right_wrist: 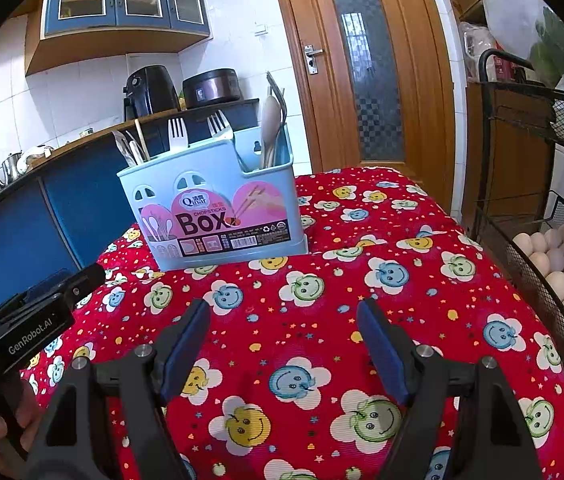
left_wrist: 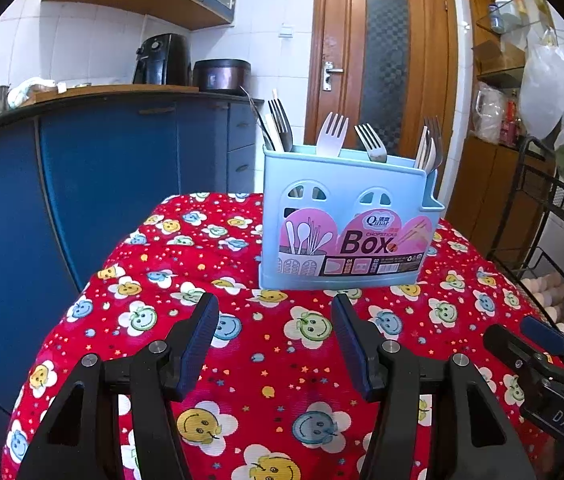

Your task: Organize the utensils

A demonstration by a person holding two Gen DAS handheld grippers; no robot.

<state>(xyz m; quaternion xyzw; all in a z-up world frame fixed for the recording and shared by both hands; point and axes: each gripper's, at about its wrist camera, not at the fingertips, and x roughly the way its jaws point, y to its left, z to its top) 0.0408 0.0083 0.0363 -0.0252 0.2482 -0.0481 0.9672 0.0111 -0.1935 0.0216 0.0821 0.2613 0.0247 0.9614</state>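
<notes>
Both grippers hovered empty, short of the utensil box on the table.

The blue utensil box stood upright at the far middle of the red smiley-print table, dead ahead of the left gripper and far-left of the right gripper; the left looked nearer. Both sets of jaws were spread, pinching nothing. Forks and a wooden spoon stood handle-down, long axes vertical. The label read "Qinar CHOPSTICKS BOX"; the grippers carried "GenRobot.AI" and "DAS".

Eggs beside red tablecloth
</notes>
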